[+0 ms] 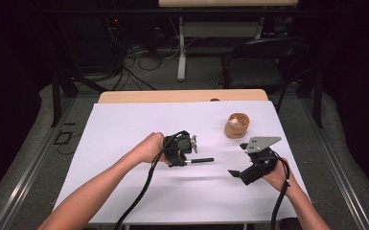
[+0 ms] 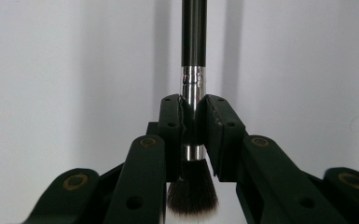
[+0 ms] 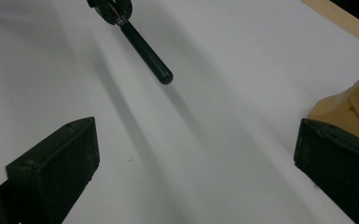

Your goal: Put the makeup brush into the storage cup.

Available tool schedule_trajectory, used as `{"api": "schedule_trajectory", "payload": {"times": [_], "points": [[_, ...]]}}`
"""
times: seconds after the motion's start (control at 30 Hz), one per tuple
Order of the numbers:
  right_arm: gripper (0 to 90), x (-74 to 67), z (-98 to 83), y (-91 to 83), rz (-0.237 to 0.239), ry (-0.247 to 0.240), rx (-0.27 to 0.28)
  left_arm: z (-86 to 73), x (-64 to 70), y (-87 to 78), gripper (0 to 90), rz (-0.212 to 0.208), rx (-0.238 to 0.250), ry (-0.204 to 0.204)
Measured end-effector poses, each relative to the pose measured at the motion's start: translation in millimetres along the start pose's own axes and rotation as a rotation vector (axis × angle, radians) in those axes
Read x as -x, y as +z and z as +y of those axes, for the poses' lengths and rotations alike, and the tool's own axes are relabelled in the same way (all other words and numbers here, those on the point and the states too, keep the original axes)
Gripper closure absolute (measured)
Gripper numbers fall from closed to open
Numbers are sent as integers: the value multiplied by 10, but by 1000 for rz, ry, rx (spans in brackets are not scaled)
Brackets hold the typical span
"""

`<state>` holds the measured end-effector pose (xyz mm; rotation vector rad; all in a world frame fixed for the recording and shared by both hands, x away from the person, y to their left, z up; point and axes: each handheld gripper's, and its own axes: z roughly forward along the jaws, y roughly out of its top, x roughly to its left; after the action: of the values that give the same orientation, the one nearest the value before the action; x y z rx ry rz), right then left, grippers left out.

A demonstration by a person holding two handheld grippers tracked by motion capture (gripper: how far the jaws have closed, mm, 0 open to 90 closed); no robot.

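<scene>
Left gripper (image 2: 193, 116) clamps the brush (image 2: 194, 79) ferrule; right gripper (image 3: 191, 154) gapes wide, empty

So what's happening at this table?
A person works with a handheld gripper in each hand. The left gripper is clamped on the metal collar of a makeup brush, its handle pointing toward the right gripper, which hangs open and empty. A small tan holder sits on the white sheet nearby.
</scene>
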<state>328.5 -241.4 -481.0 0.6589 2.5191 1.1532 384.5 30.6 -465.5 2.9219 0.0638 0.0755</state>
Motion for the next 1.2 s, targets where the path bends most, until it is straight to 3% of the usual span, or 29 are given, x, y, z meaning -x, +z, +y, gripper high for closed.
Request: {"api": "schedule_trajectory", "payload": {"times": [0.17,0.23,0.27,0.3,0.6,0.8,0.87,0.97,1.2], "points": [[0,39,116,103,24,-34,-58,5,7,8,773,-11,-3,-1],[0,45,150,141,41,-34,-73,6,18,19,773,16,7,7],[0,46,170,162,48,-35,-83,9,14,16,773,5,3,8],[0,44,188,184,51,-38,-87,12,11,15,773,-9,1,8],[0,-6,325,329,115,-97,-116,35,30,15,773,-1,-7,24],[0,-52,380,409,114,-118,-137,45,43,14,773,4,-2,36],[7,-69,390,440,92,-127,-140,47,45,16,773,1,2,37],[132,-89,398,488,91,-129,-157,54,53,16,773,4,-3,48],[314,-126,400,597,101,-134,-180,55,63,11,773,-2,0,55]]}}
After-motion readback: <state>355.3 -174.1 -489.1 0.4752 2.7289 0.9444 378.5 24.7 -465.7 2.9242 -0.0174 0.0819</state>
